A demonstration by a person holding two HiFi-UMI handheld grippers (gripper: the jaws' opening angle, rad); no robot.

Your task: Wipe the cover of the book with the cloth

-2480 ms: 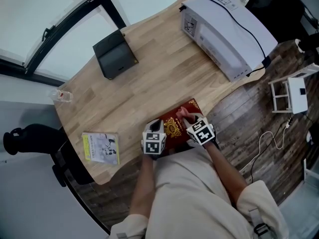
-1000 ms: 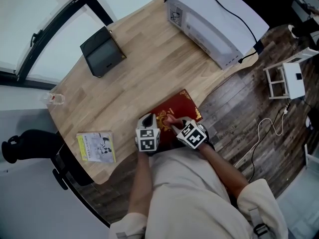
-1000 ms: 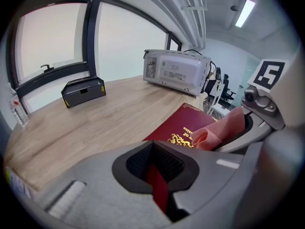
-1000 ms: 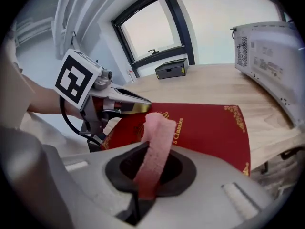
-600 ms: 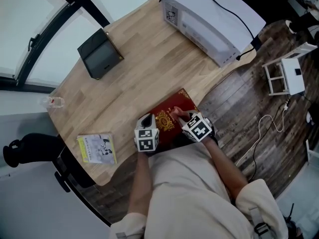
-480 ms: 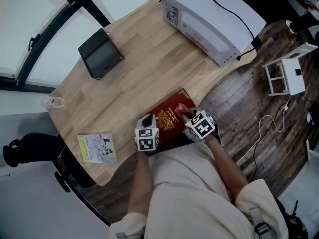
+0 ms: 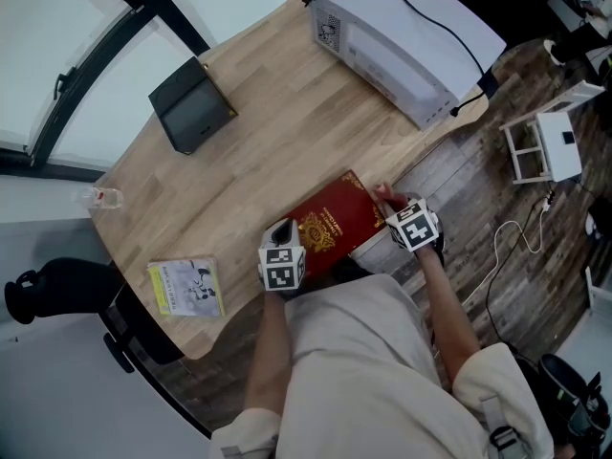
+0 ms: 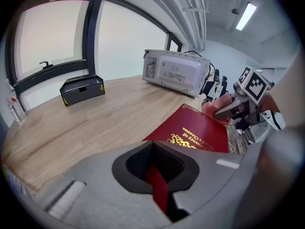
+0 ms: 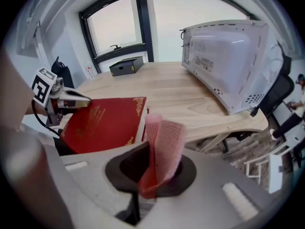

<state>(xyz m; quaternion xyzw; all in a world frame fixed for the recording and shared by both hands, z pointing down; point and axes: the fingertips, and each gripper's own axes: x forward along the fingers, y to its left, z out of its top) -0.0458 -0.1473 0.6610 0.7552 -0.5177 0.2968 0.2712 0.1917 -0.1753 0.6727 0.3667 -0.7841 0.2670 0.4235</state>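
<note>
My right claw (image 7: 388, 203) is pinching the pink cloth (image 9: 164, 142) just right of the red book (image 7: 335, 220), which my left claw (image 7: 283, 233) is clamping.

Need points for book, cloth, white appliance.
book (image 7: 337, 226), head view, middle of the red cover.
cloth (image 9: 165, 144), right gripper view, upright pink fold.
white appliance (image 7: 406, 29), head view, top panel.

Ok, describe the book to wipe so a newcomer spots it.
On the light wooden table, look at the near edge. The dark red book with gold lettering lies there; the other, a thin booklet, is yellow and white.
</note>
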